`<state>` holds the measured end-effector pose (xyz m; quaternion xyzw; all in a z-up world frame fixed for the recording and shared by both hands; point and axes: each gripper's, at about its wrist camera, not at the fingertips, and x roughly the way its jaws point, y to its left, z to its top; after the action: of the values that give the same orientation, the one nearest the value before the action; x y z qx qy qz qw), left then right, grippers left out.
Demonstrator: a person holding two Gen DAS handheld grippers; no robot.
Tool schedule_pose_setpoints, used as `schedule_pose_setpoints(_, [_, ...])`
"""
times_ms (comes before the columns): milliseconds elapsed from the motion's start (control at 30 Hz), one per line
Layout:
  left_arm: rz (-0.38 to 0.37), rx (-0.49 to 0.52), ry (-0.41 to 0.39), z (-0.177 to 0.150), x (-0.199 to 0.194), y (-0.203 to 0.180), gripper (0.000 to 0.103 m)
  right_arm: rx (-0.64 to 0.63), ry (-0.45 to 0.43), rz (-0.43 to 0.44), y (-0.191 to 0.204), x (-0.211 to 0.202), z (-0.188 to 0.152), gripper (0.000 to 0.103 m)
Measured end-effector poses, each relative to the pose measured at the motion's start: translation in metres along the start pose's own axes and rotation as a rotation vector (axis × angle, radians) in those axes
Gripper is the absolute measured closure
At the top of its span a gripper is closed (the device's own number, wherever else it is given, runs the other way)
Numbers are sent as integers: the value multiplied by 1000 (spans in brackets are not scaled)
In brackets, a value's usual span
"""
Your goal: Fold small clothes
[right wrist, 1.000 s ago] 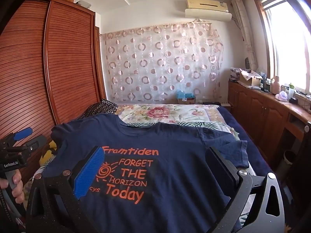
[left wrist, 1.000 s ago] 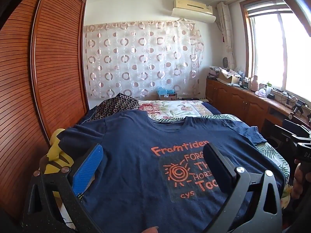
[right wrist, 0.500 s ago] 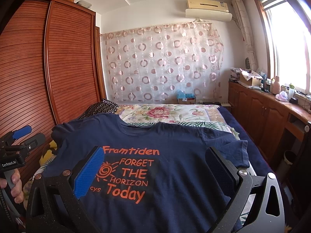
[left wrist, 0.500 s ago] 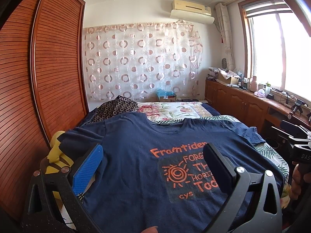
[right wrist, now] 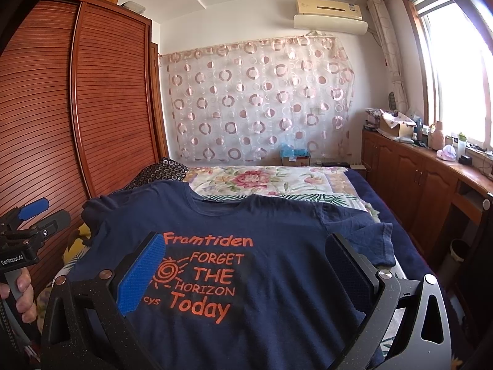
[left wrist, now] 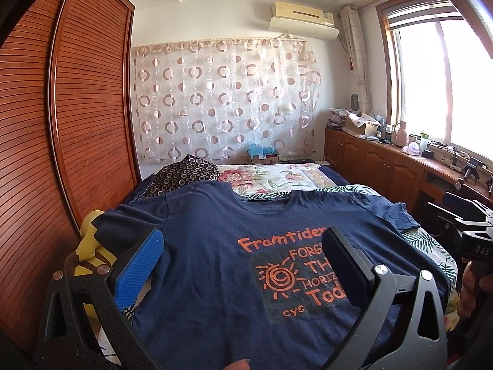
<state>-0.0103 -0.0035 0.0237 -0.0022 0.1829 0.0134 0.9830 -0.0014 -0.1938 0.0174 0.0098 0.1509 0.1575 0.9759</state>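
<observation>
Sunlit bedroom, with a bed (right wrist: 379,212) taking up most of the floor. On its near end a navy T-shirt (right wrist: 277,246) lies spread flat, front up, collar toward the far wall, orange print reading "Framtiden FORGET THE HORIZON Today" beside a spiral sun. Both short sleeves are laid out to the sides; the one on the window side (right wrist: 369,240) is a bit rumpled.

Over the shirt's near part hangs the left gripper (left wrist: 243,265), fingers spread wide, nothing between them. One finger carries a blue pad (left wrist: 138,268). The right gripper (right wrist: 246,271) hovers the same way, spread and empty, over the printed chest. Each gripper shows at the edge of the other's view, a hand (right wrist: 21,296) wrapped round its grip.

Under the shirt's wardrobe-side sleeve pokes something yellow (left wrist: 89,240). Beyond the collar lie a floral quilt (right wrist: 265,182) and a dark pillow with rings (left wrist: 181,174). A slatted wooden wardrobe (right wrist: 77,108) runs along one side, low wooden cabinets (right wrist: 409,178) with clutter on top run under the window (left wrist: 456,86). A sheer curtain with circles (right wrist: 258,101) covers the far wall, an air conditioner (right wrist: 329,12) above it.
</observation>
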Motion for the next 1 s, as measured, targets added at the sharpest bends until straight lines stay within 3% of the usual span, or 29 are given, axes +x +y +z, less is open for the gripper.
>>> schedule_pose_setpoints(1000, [2, 1, -5, 4, -3, -5, 0, -4, -6, 3, 3, 0, -1, 0])
